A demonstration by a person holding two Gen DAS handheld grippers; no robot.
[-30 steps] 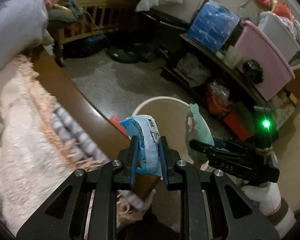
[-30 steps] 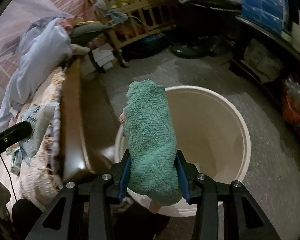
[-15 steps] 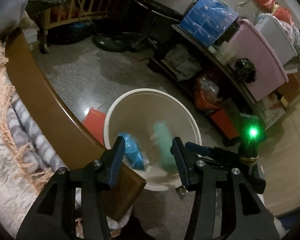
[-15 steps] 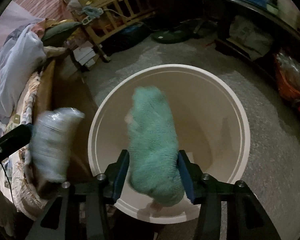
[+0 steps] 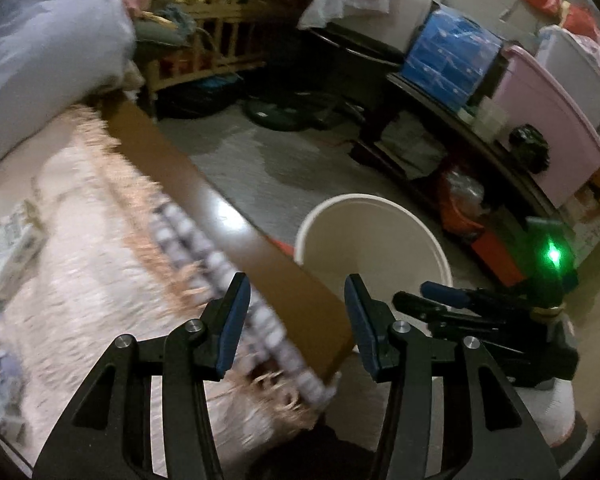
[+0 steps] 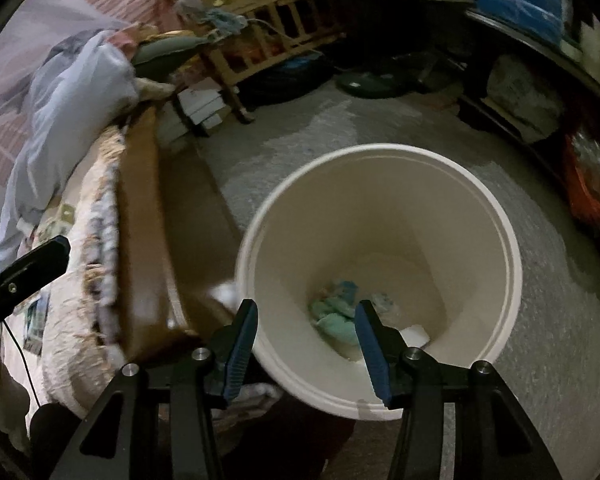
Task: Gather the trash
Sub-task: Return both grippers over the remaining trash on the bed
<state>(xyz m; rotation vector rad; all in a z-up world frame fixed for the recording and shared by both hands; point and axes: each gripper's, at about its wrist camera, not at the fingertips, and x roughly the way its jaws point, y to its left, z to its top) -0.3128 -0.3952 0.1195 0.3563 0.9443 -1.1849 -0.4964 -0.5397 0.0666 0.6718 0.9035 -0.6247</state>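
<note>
- Down in the bottom of the cream bucket (image 6: 380, 240) sits a green terry cloth (image 6: 334, 322), with a bluish wrapper (image 6: 346, 289) just behind it and a white scrap (image 6: 416, 335) to its right. So I'd say at least a few bits of trash are already binned.
- The right gripper (image 6: 306, 344) hangs over the near rim of the bucket with its jaws spread wide and nothing between them. Totally empty.
- Same deal for the left gripper (image 5: 296, 320): jaws wide apart, holding nothing, aimed at the brown wooden bed edge (image 5: 236, 220) where the fringed blanket (image 5: 100, 240) ends.
- What's left, as far as I can judge: there's a pale packet (image 5: 18, 248) lying on the blanket toward the left, and something papery at the far left edge lower down. They look like the next candidates, but the picture is blurry so I can't say for sure they're trash.
- View differences: only the right wrist camera looks down into the bucket and shows what's in it. The left wrist camera just catches the rim and upper inner wall, no contents.
- On the flip side, the left view shows far more of the blanket top, plus the other gripper with its green light (image 5: 554, 256) beside the bucket. The right view gets just a sliver of the bed.
</note>
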